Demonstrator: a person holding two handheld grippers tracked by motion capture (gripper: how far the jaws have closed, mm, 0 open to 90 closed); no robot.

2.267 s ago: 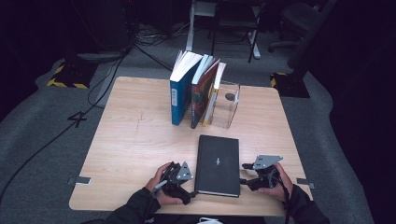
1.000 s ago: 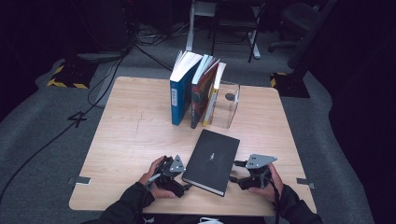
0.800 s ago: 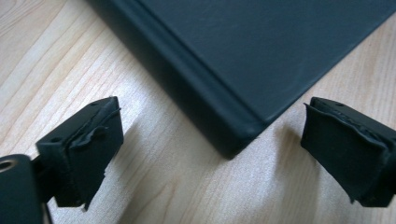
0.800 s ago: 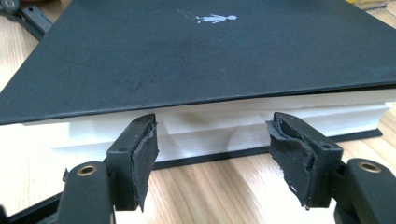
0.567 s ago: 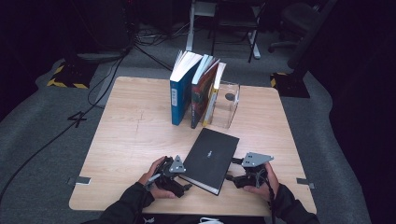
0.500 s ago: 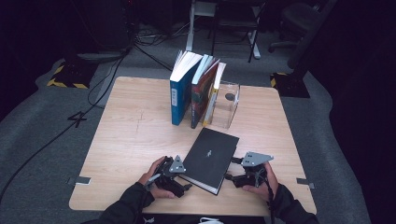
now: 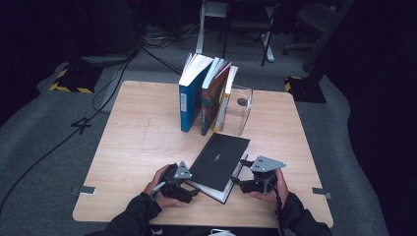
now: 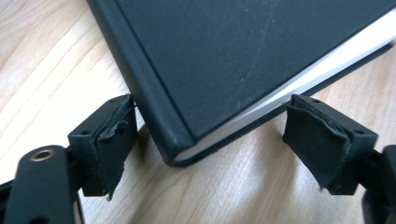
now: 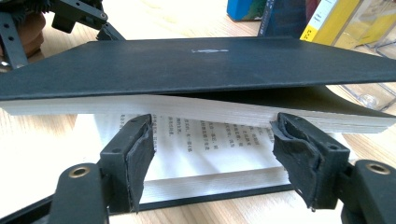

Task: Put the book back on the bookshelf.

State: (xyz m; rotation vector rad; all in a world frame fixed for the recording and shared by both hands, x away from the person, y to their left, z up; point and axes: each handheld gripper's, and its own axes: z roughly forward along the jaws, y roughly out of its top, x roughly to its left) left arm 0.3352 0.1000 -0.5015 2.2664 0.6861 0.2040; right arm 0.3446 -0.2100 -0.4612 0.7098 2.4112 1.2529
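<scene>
A black hardcover book [image 7: 219, 160] lies slantwise on the wooden table [image 7: 142, 142], near the front edge. My left gripper [image 7: 193, 189] is open, and the book's near spine corner [image 8: 187, 140] sits between its spread jaws without either pad pressing it. My right gripper [image 7: 237, 181] is open too, at the book's page edge. In the right gripper view its jaws [image 9: 215, 149] reach in under the raised cover and upper pages [image 9: 187, 60], and printed pages [image 9: 205, 140] show beneath. The book gapes part-way on that side.
Several books [image 7: 204, 93] stand upright at the middle back of the table, leaning on a clear plastic bookend [image 7: 238, 110]. The yellow book [image 9: 322, 18] and the clear stand [image 9: 369, 28] lie just beyond the black book. The other gripper [image 9: 70, 18] shows at top left.
The black book has turned from straight to slanted, its far end swung right. Both grippers have closed in on its near end, and the right one has slid into the pages.
</scene>
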